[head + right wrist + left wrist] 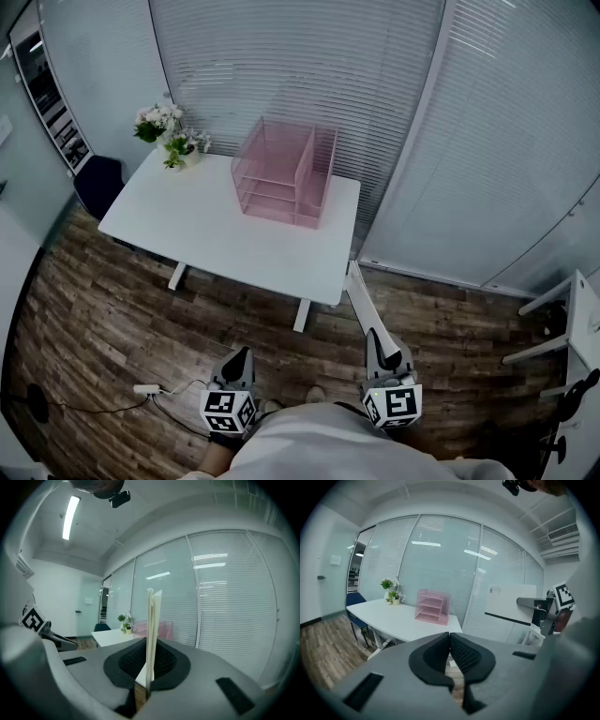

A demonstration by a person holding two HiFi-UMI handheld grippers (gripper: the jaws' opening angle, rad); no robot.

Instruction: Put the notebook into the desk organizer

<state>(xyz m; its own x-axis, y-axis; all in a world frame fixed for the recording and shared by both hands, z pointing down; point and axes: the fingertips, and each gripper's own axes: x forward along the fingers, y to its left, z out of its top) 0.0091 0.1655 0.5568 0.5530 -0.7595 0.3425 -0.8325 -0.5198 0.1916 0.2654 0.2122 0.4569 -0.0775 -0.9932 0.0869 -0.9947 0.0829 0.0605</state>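
A pink wire desk organizer (281, 173) stands at the back right of a white table (206, 230); the left gripper view shows the organizer (432, 605) far ahead. My right gripper (379, 339) is shut on a thin white notebook (360, 298), held on edge and pointing toward the table's near corner. In the right gripper view the notebook (151, 620) rises upright between the pads of the right gripper (149, 644). My left gripper (238, 356) hangs low over the floor, well short of the table. Its jaws (449, 637) are shut with nothing in them. The notebook (511, 604) also shows at that view's right.
A pot of white flowers (173, 136) stands on the table's back left corner. A dark blue chair (98, 183) is left of the table. A white power strip with cable (145, 388) lies on the wood floor. White furniture (572, 319) stands at the right. Glass walls with blinds close the back.
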